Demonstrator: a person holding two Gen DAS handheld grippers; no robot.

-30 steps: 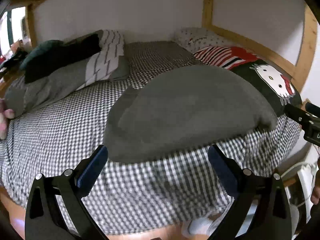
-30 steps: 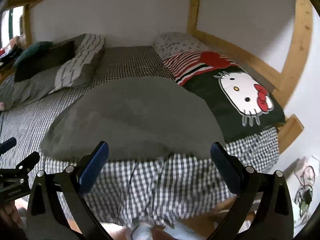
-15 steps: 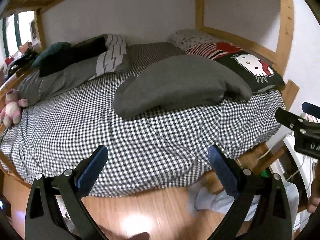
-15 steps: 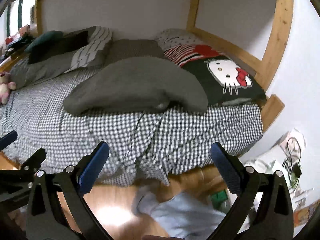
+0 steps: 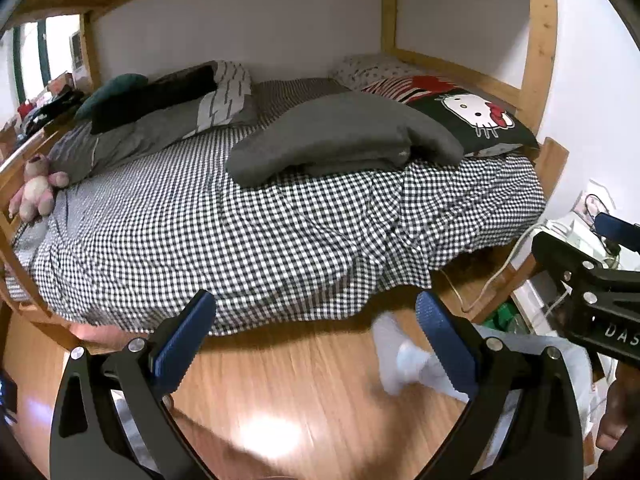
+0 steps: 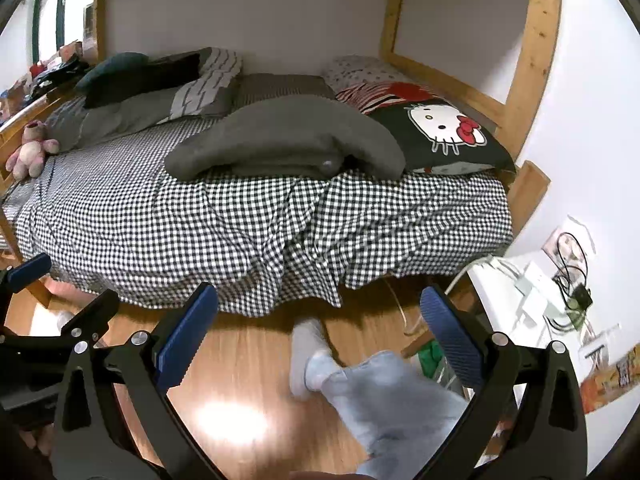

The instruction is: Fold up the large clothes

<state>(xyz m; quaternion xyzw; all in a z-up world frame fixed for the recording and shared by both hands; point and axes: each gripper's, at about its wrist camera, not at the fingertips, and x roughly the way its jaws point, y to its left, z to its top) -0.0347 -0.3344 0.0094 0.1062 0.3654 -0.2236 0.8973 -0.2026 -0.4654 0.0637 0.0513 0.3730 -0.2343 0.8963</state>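
A folded dark grey garment (image 5: pixel 344 136) lies on the checkered bed (image 5: pixel 240 232), toward its right side; it also shows in the right wrist view (image 6: pixel 288 140). My left gripper (image 5: pixel 316 332) is open and empty, held over the wooden floor well back from the bed. My right gripper (image 6: pixel 318 326) is open and empty too, also over the floor. The right gripper shows at the right edge of the left wrist view (image 5: pixel 588 276), and the left gripper at the left edge of the right wrist view (image 6: pixel 48 320).
A Hello Kitty pillow (image 5: pixel 476 120) lies right of the garment. Grey and striped pillows (image 5: pixel 160 120) and a pink plush toy (image 5: pixel 36 192) lie at the left. A wooden bunk frame post (image 5: pixel 540 40) stands at the right. The person's leg and sock (image 6: pixel 316 360) are on the floor. A white shelf with cables (image 6: pixel 540 284) is at the right.
Both grippers have pulled back away from the bed and now hang over the floor. The grey garment stays folded on the bed. Both grippers stayed open.
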